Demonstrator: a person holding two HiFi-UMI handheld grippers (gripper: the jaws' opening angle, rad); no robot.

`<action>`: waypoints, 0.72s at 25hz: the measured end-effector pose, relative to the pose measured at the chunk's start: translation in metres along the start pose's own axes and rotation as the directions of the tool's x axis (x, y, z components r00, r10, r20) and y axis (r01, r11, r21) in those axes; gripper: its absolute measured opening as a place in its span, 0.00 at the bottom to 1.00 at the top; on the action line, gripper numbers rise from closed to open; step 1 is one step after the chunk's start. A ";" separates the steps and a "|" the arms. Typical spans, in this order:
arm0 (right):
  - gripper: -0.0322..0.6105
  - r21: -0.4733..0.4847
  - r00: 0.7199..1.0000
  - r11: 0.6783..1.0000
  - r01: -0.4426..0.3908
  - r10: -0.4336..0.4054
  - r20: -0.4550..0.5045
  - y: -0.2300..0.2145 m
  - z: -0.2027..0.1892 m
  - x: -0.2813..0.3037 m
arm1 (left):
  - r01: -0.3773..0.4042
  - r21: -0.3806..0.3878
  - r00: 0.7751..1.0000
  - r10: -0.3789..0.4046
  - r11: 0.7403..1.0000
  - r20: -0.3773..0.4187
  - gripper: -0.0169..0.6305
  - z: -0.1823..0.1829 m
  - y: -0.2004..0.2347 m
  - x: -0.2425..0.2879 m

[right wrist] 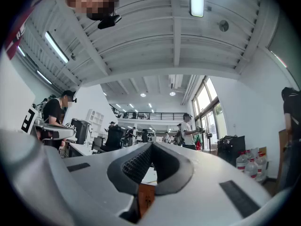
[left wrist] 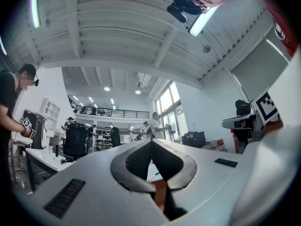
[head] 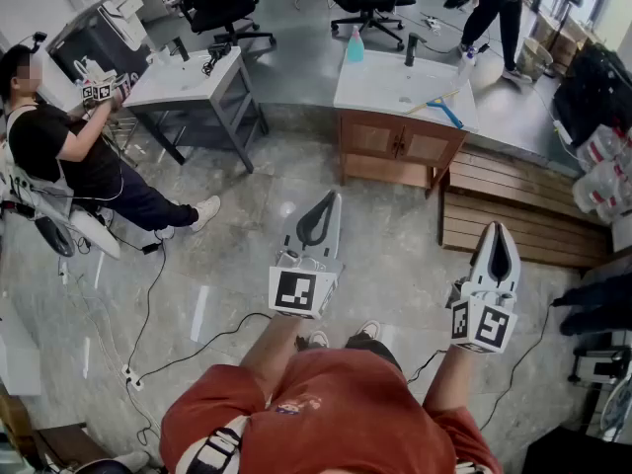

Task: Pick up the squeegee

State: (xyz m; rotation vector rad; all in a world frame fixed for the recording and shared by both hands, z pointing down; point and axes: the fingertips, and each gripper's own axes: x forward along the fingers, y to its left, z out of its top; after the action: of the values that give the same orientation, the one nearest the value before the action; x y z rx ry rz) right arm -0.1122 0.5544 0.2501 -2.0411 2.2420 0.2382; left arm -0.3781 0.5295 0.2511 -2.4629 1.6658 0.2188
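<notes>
Far off to the left of the left gripper (head: pixel 329 205) there's a seated person (head: pixel 69 156) in a black top, hands up by a white table (head: pixel 183 79) on a grey frame. That table sits ahead and left of the left gripper, well apart from it.

The left gripper itself is held out over the stone floor (head: pixel 237 255), tilted a bit upward. Its own view has the jaws pressed together at the tips, nothing between them, so it's closed and empty.

Straight ahead, between the lines the two grippers point along, stands a wooden cabinet (head: pixel 395 146) with a white countertop (head: pixel 380 89). A blue bottle (head: pixel 355 45) stands at the back edge, nearer the left gripper's side. The squeegee (head: pixel 443 111) lies flat on the countertop's right part, ahead of the right gripper (head: pixel 494 230) and slightly to its left, well away from both grippers, untouched.

The right gripper is the same story: jaws closed tip to tip, empty, pointed a touch upward. Just ahead of it and running off to its right is a low wooden pallet (head: pixel 518 215) on the floor.
</notes>
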 end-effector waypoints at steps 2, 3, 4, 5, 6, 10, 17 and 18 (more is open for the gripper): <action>0.06 -0.020 1.000 1.000 0.006 -0.006 0.001 -0.004 0.001 0.000 | -0.012 0.004 1.000 0.012 1.000 0.005 0.05 0.001 -0.002 -0.001; 0.06 -0.026 1.000 1.000 0.008 -0.008 0.001 -0.006 0.001 0.000 | -0.014 0.004 1.000 0.014 1.000 0.006 0.05 0.001 -0.003 -0.001; 0.06 -0.028 1.000 1.000 0.010 -0.010 0.000 -0.009 0.000 0.000 | -0.013 0.003 1.000 0.013 1.000 0.005 0.05 0.000 -0.006 0.001; 0.06 -0.029 1.000 1.000 0.012 -0.012 -0.002 -0.013 -0.001 0.001 | -0.009 0.004 1.000 0.009 1.000 0.003 0.05 -0.002 -0.009 0.003; 0.06 -0.030 1.000 0.999 0.014 -0.014 -0.002 -0.017 -0.003 0.001 | -0.004 0.005 1.000 0.004 1.000 0.000 0.05 -0.004 -0.013 0.006; 0.06 -0.032 1.000 0.999 0.020 -0.020 -0.008 -0.039 -0.013 0.005 | 0.020 0.012 1.000 -0.020 1.000 -0.009 0.05 -0.013 -0.035 0.027; 0.06 -0.010 1.000 1.000 -0.006 0.006 -0.013 -0.089 -0.031 0.015 | 0.038 0.029 0.999 -0.037 0.999 -0.022 0.05 -0.027 -0.079 0.066; 0.06 -0.002 1.000 1.000 -0.002 0.002 -0.014 -0.099 -0.033 0.017 | 0.039 0.033 0.999 -0.038 0.999 -0.024 0.05 -0.028 -0.085 0.072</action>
State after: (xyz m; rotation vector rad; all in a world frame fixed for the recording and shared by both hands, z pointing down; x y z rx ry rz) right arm -0.0146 0.5232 0.2750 -2.0487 2.2526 0.2266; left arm -0.2713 0.4895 0.2681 -2.4800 1.6155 0.1571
